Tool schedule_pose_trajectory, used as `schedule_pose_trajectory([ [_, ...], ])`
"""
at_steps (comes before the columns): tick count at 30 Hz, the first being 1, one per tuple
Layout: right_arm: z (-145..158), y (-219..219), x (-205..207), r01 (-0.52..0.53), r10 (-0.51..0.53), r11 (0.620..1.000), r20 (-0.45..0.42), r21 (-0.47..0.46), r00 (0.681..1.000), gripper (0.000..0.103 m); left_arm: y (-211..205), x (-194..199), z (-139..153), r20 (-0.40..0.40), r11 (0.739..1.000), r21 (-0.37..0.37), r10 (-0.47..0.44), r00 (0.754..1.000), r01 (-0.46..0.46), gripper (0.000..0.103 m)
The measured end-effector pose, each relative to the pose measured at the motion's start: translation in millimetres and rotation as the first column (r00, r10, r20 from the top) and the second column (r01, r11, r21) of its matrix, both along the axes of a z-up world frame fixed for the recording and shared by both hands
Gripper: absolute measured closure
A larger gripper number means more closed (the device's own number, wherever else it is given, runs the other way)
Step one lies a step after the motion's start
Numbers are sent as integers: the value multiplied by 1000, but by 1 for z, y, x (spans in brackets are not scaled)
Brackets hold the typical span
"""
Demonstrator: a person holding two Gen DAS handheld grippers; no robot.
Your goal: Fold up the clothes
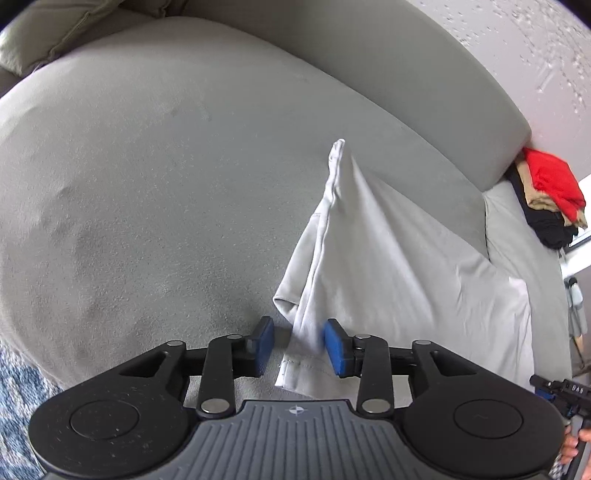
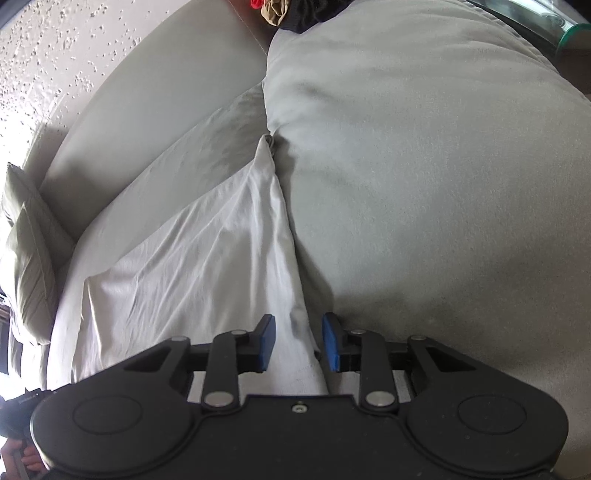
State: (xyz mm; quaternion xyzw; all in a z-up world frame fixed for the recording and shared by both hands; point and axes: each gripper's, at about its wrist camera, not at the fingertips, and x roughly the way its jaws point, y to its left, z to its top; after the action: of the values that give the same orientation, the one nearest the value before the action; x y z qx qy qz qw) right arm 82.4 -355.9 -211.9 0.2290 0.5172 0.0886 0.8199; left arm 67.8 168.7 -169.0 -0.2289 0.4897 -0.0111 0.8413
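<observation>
A pale grey-white garment (image 1: 388, 266) lies spread on the grey sofa seat (image 1: 147, 184), with one seamed edge raised into a ridge that runs toward me. My left gripper (image 1: 300, 345) straddles the near end of that ridge. Its blue pads (image 1: 264, 345) stand apart, and a strip of sofa shows between the left pad and the cloth. In the right wrist view the same garment (image 2: 192, 258) stretches away to the left. My right gripper (image 2: 299, 341) sits over its near right edge with the pads apart and the cloth lying between them.
A pile of red, tan and black clothes (image 1: 550, 195) rests on the sofa arm, also seen as the clothes pile (image 2: 291, 14). A cushion (image 2: 29, 236) leans at the seat's end. The backrest (image 1: 406, 62) and a textured wall (image 1: 535, 44) rise behind. A blue patterned rug (image 1: 14, 387) lies below.
</observation>
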Motion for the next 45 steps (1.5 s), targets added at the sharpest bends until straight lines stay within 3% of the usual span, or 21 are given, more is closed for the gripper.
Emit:
schedule_pose_trajectory([
  [2,-2,0,1,1,-1,1000,-14,-10,1000,95,-8,3,1,6,999,36,-41,999,41,84],
  [3,-2,1,2,-2,2,1000,-17,-18,1000,97,-13,3,2,16,996,55,-65,998,64,101],
  [5,2,5,-1,-9,9,998,4,-57,1000,100,-22,1,6,45,990,110,-95,994,90,101],
  [8,10,11,-12,23,-12,988,72,-150,997,101,-21,-6,9,75,983,180,-45,996,31,101],
  [10,12,12,-16,37,-23,983,80,-178,996,101,-17,-9,7,64,983,186,-8,998,-4,101],
  [13,11,10,-14,22,-13,982,51,-190,999,101,-19,-7,5,19,976,217,-36,999,31,96],
  [15,14,6,-17,39,-28,985,67,-167,997,99,-19,-14,9,58,973,232,-29,998,15,88],
  [17,19,1,-24,64,-50,989,110,-132,993,88,-14,-29,18,161,977,210,-1,987,-34,88],
  [20,32,-5,-41,109,-95,993,243,-46,965,78,-5,-48,32,335,991,117,25,942,-68,84],
  [25,34,16,-22,103,-140,984,282,143,949,78,-40,6,34,337,996,84,-58,940,31,84],
  [29,20,48,17,34,-66,991,245,131,967,78,-84,48,22,310,974,163,-203,929,159,84],
  [32,1,58,37,-2,-30,989,212,149,977,80,-104,66,6,293,954,234,-252,922,186,84],
  [35,-17,65,54,-2,-21,989,154,146,988,80,-105,80,-9,250,951,279,-206,946,133,92],
  [37,-16,60,58,75,-76,997,177,15,981,86,-99,91,-17,211,940,337,-126,969,49,91],
  [39,-11,53,60,174,-137,974,234,-146,963,91,-85,95,-23,173,904,424,-25,985,-51,93],
  [40,-8,47,59,214,-161,958,261,-189,952,103,-77,93,-22,173,894,440,12,985,-88,93],
  [41,-5,40,59,237,-178,951,278,-196,944,103,-69,91,-22,173,882,455,48,984,-124,92],
  [44,3,30,53,287,-220,937,304,-199,927,103,-57,80,-12,214,811,537,135,967,-232,93],
  [45,5,28,48,309,-241,933,318,-185,917,102,-52,75,-7,238,817,513,158,958,-263,93],
])
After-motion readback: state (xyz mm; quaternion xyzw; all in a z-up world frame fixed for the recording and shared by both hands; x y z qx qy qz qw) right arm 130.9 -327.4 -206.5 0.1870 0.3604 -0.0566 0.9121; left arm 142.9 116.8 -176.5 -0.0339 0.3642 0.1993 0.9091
